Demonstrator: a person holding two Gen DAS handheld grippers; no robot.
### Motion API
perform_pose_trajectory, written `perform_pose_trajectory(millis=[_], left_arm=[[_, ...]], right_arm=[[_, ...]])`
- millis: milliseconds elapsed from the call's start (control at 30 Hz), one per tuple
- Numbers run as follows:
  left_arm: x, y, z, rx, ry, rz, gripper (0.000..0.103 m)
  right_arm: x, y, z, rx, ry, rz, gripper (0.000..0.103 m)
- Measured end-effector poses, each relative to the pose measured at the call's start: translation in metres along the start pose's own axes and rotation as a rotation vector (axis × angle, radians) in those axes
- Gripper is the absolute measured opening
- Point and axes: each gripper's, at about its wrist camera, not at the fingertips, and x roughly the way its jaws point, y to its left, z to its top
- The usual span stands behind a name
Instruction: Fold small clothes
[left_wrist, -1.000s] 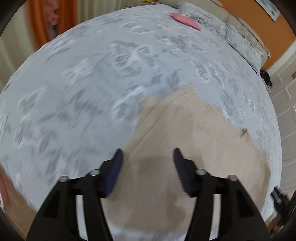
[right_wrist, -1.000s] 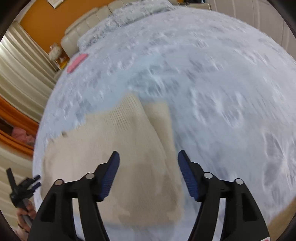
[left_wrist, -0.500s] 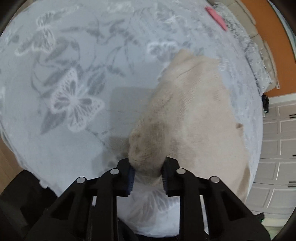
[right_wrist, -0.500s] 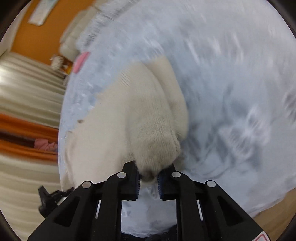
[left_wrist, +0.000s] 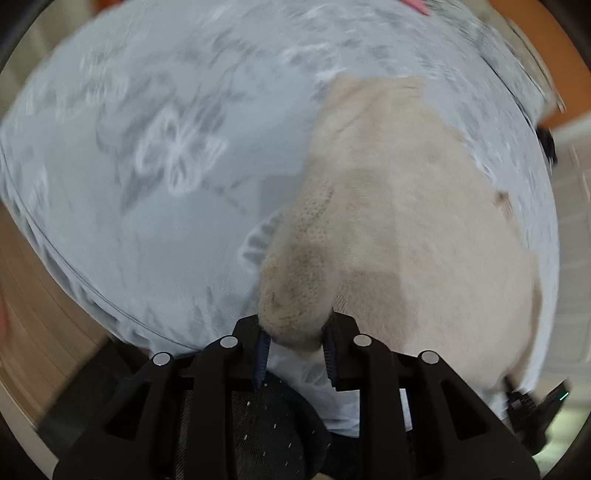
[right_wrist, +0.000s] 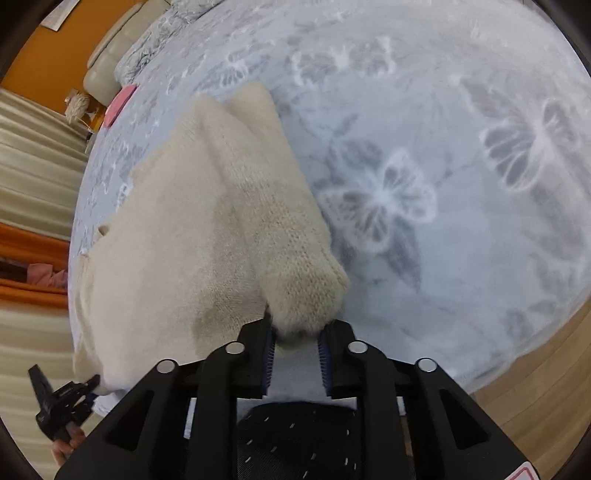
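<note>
Your left gripper (left_wrist: 295, 343) pinched a bunched corner of the cream knit garment (left_wrist: 399, 221), jaws having just eased slightly around it. Rest of garment lay on the grey butterfly-print bedspread (left_wrist: 155, 177). Pink item (left_wrist: 415, 4) at far edge; view blurred.

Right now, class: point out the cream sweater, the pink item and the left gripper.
cream sweater (right_wrist: 177, 236): right wrist view, flat body panel.
pink item (right_wrist: 119, 101): right wrist view, its middle.
left gripper (left_wrist: 295, 345): left wrist view, between fingertips.
</note>
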Motion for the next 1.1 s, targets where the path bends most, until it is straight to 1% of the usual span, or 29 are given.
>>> perform_pose_trajectory(millis=[100, 167, 200, 233, 300, 367, 467, 600, 667, 800, 967, 1000, 1033, 1100], left_arm=[[-0.028, -0.018, 0.001, 0.103, -0.072, 0.044, 0.028], [-0.043, -0.033, 0.000, 0.165, -0.115, 0.084, 0.030], [-0.048, -0.035, -0.002, 0.185, -0.132, 0.103, 0.030], [-0.055, -0.042, -0.003, 0.213, -0.158, 0.127, 0.032], [-0.061, -0.049, -0.005, 0.247, -0.179, 0.145, 0.035], [-0.064, -0.056, -0.005, 0.265, -0.187, 0.146, 0.035], [-0.068, -0.058, 0.000, 0.268, -0.192, 0.145, 0.035], [-0.067, -0.066, 0.006, 0.287, -0.206, 0.176, 0.035], [-0.066, -0.071, 0.010, 0.297, -0.214, 0.192, 0.035], [-0.058, -0.074, 0.019, 0.295, -0.205, 0.193, 0.036], [-0.045, -0.078, 0.035, 0.296, -0.197, 0.212, 0.036], [-0.043, -0.078, 0.038, 0.296, -0.196, 0.213, 0.038], [-0.041, -0.079, 0.039, 0.295, -0.195, 0.215, 0.042], [-0.036, -0.080, 0.044, 0.298, -0.198, 0.229, 0.045]], right_arm=[[-0.036, 0.011, 0.003, -0.072, -0.091, -0.086, 0.028], [-0.057, 0.015, 0.004, -0.105, -0.141, -0.093, 0.028], [-0.065, 0.019, 0.006, -0.115, -0.155, -0.081, 0.031], [-0.069, 0.018, 0.011, -0.120, -0.158, -0.073, 0.032], [-0.076, 0.027, 0.019, -0.133, -0.159, -0.057, 0.039], [-0.073, 0.038, 0.026, -0.153, -0.161, -0.047, 0.042], [-0.061, 0.059, 0.036, -0.176, -0.145, -0.044, 0.042], [-0.049, 0.076, 0.044, -0.208, -0.129, -0.040, 0.046], [-0.044, 0.081, 0.046, -0.216, -0.126, -0.043, 0.046], [-0.032, 0.088, 0.058, -0.230, -0.117, -0.056, 0.051], [-0.017, 0.089, 0.079, -0.224, -0.107, -0.082, 0.052], [-0.015, 0.089, 0.082, -0.224, -0.107, -0.082, 0.052], [-0.013, 0.089, 0.085, -0.224, -0.106, -0.083, 0.052], [-0.008, 0.089, 0.091, -0.225, -0.102, -0.088, 0.055]])
